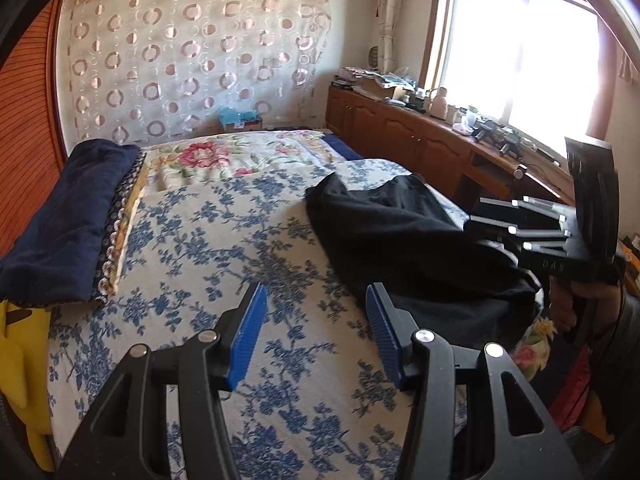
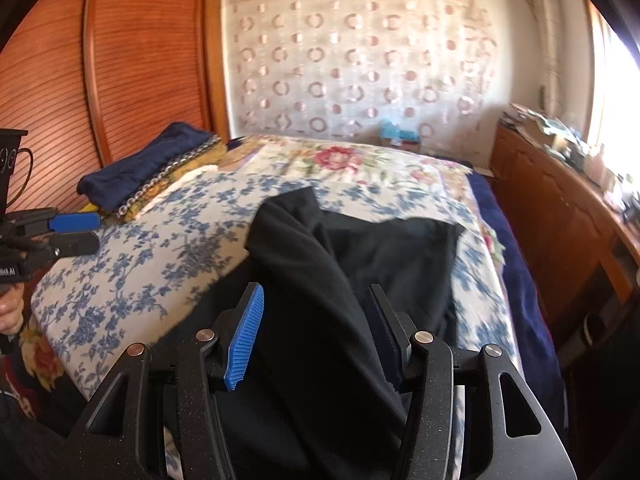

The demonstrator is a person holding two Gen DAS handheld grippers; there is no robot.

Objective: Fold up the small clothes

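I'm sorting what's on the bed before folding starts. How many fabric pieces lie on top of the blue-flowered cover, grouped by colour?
Black: 1, the black garment, crumpled and unfolded
Navy: 1, the folded navy cloth on the stack at the bed's edge
Yellow patterned: 1, the folded piece under the navy one
Total: 3

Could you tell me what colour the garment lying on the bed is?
Plain black garment, clearest in the right wrist view.
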